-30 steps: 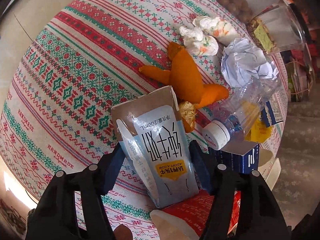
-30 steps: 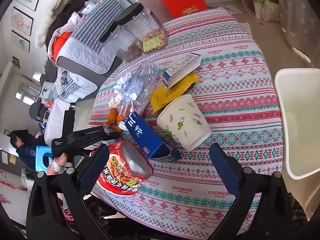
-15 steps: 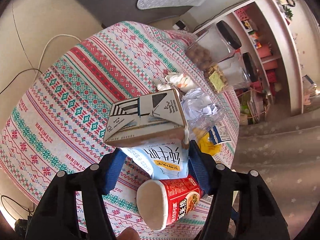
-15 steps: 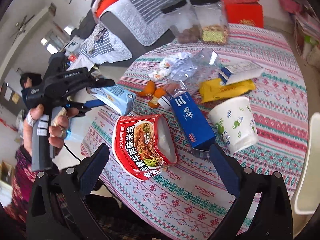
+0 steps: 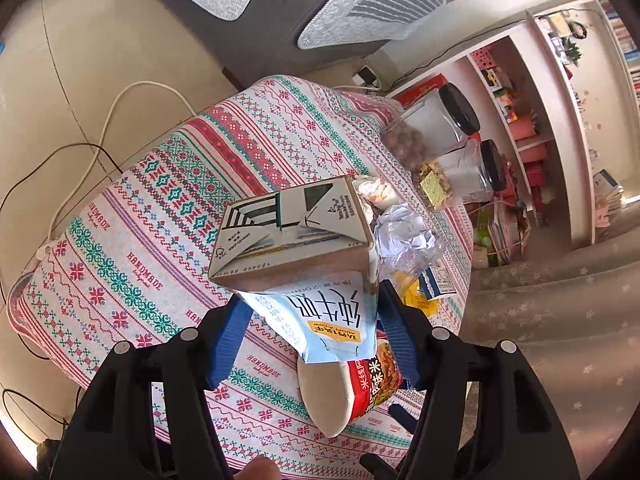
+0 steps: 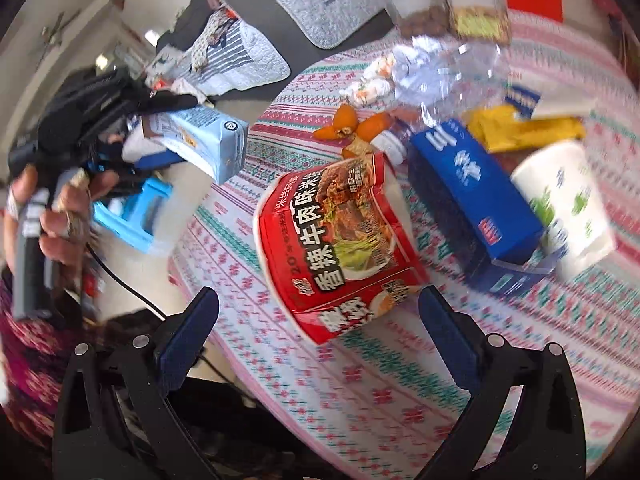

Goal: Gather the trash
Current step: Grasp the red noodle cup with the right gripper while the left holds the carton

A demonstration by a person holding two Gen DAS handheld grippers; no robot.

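Observation:
My left gripper (image 5: 312, 336) is shut on a light blue milk carton (image 5: 304, 248) and holds it high above the table's near edge; the carton also shows in the right wrist view (image 6: 200, 140), off the table's left side. My right gripper (image 6: 316, 320) is open, its jaws on either side of a red instant noodle bowl (image 6: 340, 240) lying on its side. The bowl also shows below the carton in the left wrist view (image 5: 360, 384). Orange peel (image 6: 352, 128), crumpled tissues (image 6: 372, 80), a clear plastic bottle (image 6: 452, 76), a blue box (image 6: 472, 192), a yellow wrapper (image 6: 520, 128) and a paper cup (image 6: 568, 204) lie on the patterned tablecloth (image 5: 160, 208).
Two clear jars with black lids (image 5: 440, 132) stand at the table's far edge. A grey sofa with quilts (image 6: 304, 12) is behind the table. Cables (image 5: 80, 148) run over the floor. A blue stool (image 6: 136, 212) stands left of the table. Shelves (image 5: 560, 100) line the far wall.
My left gripper has lifted the milk carton up and away from the table. My right gripper has moved in close around the red noodle bowl.

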